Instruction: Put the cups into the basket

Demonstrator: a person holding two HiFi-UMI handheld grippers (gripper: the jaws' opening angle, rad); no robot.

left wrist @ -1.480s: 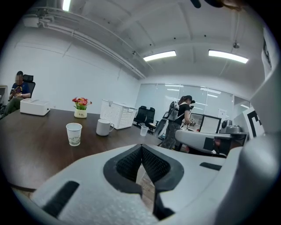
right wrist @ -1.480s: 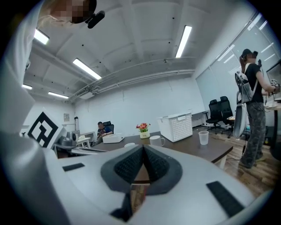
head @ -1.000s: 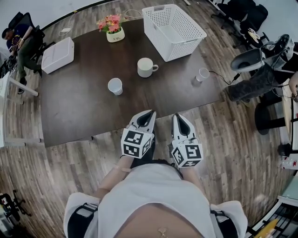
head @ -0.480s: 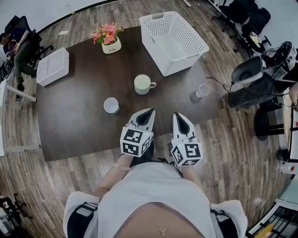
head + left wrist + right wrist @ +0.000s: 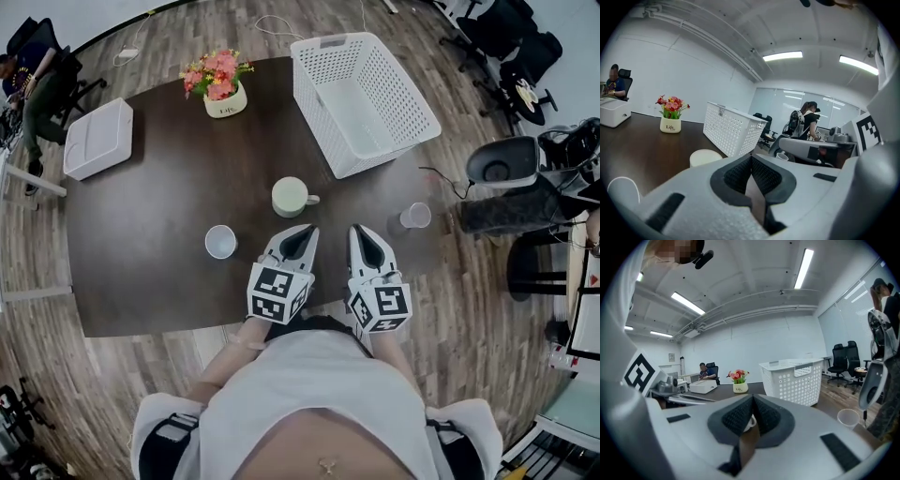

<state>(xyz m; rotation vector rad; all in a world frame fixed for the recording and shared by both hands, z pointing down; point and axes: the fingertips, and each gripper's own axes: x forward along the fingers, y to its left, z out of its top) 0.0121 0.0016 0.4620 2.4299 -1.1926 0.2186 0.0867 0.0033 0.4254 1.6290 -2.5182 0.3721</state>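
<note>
Table (image 5: 159, 234) has drawn nearer left gripper (image 5: 302, 230) and right gripper (image 5: 364, 232); fingers (image 5: 736, 176) pressed together, empty.

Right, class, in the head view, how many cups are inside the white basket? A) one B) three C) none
C: the basket is bare inside, and the mug, the small cup and the clear cup all stand on the table.

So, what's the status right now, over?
Shut and empty: left tool, right tool. Mug, white cup, clear cup on table, none in basket. Nothing blocking.
</note>
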